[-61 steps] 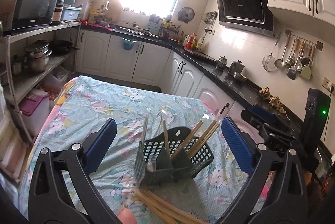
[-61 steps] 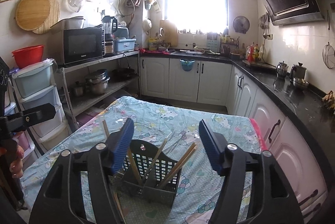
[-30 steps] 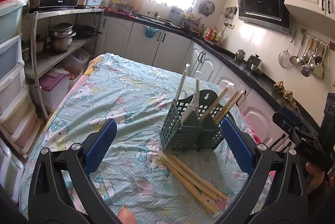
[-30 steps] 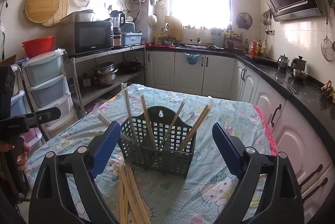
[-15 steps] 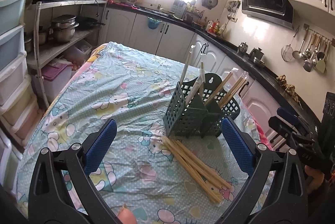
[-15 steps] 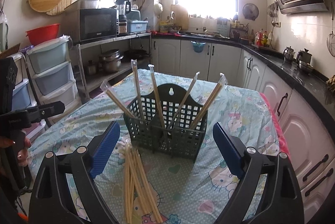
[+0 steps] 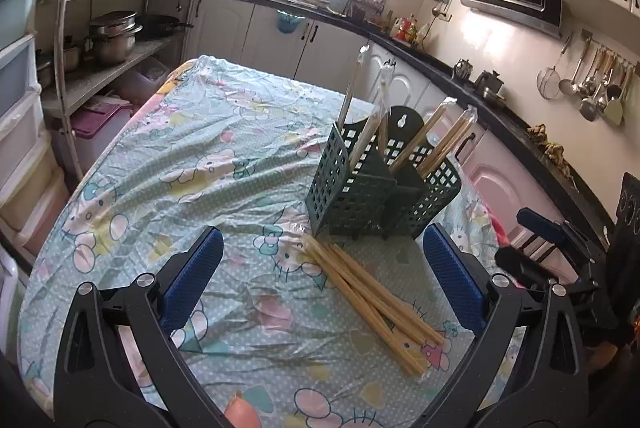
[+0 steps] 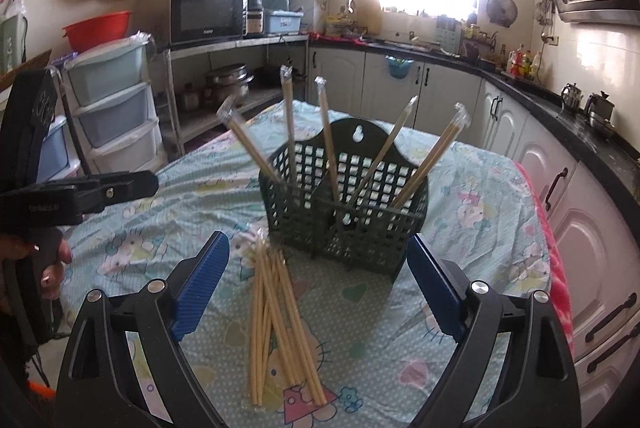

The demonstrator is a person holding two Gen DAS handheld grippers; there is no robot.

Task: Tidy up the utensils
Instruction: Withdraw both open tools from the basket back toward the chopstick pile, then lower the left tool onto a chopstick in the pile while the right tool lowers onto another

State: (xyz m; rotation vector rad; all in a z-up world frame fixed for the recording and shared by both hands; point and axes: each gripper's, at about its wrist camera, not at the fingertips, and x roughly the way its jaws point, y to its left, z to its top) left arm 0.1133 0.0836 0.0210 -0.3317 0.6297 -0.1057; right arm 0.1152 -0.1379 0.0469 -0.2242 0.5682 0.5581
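A dark green mesh utensil holder [image 7: 360, 187] [image 8: 348, 216] stands upright on the table, with several wrapped chopstick pairs [image 8: 288, 123] leaning out of its compartments. A loose bundle of wrapped chopsticks [image 7: 372, 292] [image 8: 276, 324] lies flat on the cloth in front of the holder. My left gripper [image 7: 320, 276] is open and empty, above the bundle. My right gripper [image 8: 316, 284] is open and empty, with the bundle between its blue pads. The left gripper also shows at the left edge of the right wrist view [image 8: 92, 191].
The table wears a light blue cartoon-print cloth [image 7: 192, 163]. Plastic drawers [image 8: 112, 107] and a metal shelf with pots and a microwave [image 8: 208, 11] stand to the left. Kitchen counters and cabinets [image 8: 580, 211] run along the right and back.
Both grippers have pulled back and lifted from close over the holder, so the holder and the flat chopstick bundle now show in full. Both stay open.
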